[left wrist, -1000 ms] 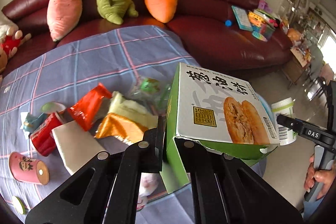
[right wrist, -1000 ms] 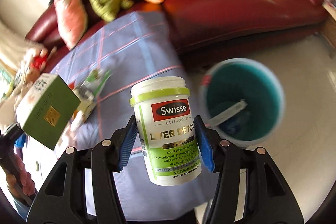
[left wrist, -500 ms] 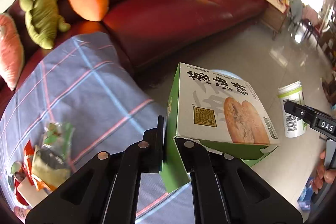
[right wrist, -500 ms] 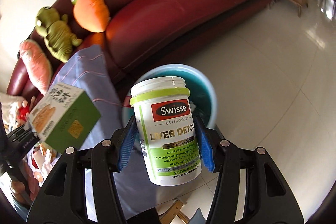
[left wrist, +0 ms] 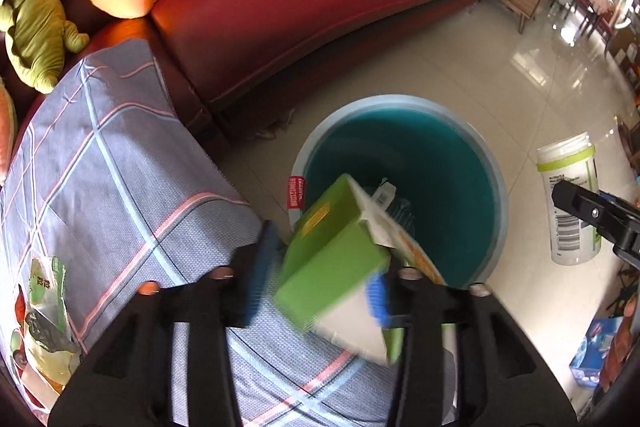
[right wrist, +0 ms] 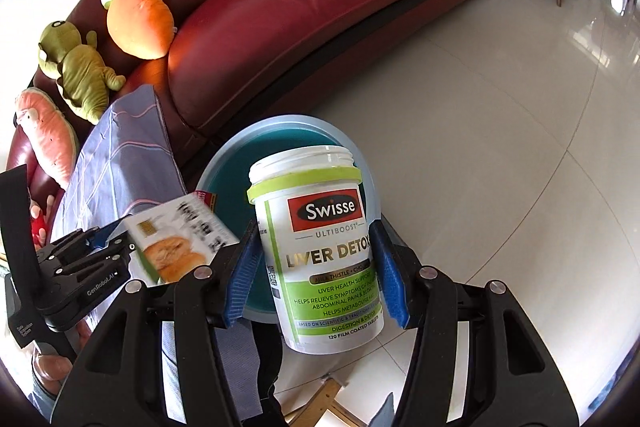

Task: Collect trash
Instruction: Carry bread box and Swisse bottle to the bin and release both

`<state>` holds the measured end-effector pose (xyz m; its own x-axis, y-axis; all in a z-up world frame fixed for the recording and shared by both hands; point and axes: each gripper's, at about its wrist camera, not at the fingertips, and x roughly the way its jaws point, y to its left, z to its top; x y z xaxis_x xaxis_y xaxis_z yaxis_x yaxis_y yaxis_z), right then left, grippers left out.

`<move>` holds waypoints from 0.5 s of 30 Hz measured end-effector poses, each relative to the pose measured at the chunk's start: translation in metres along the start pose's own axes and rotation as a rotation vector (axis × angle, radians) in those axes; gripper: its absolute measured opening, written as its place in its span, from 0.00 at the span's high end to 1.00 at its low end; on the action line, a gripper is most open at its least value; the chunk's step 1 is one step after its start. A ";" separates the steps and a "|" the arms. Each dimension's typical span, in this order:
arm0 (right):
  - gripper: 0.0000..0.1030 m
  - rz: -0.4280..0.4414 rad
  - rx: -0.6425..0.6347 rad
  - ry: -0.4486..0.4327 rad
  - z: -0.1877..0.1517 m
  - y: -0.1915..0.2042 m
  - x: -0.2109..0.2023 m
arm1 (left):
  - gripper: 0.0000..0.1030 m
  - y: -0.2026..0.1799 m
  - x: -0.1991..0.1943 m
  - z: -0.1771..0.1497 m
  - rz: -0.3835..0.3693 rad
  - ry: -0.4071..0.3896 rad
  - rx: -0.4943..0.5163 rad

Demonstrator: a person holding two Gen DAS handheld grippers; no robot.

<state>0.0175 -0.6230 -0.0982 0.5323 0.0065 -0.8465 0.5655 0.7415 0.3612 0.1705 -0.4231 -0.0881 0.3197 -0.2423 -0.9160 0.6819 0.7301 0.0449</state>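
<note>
"Swisse Liver Detox" on white bottle (right wrist: 324,259)

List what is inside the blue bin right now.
Inside the blue bin, a white wrapper-like piece and something dark lie near the bottom. The green box, tumbling between the opening left gripper fingers, covers the near side.
</note>
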 end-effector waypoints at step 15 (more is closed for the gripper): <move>0.49 0.004 -0.036 0.039 -0.001 0.009 0.016 | 0.22 0.018 -0.012 -0.006 -0.016 -0.040 -0.054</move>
<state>0.0308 -0.6156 -0.1087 0.5090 0.0346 -0.8601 0.5403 0.7650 0.3506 0.1751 -0.4029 -0.0788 0.3353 -0.2787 -0.9000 0.6508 0.7592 0.0074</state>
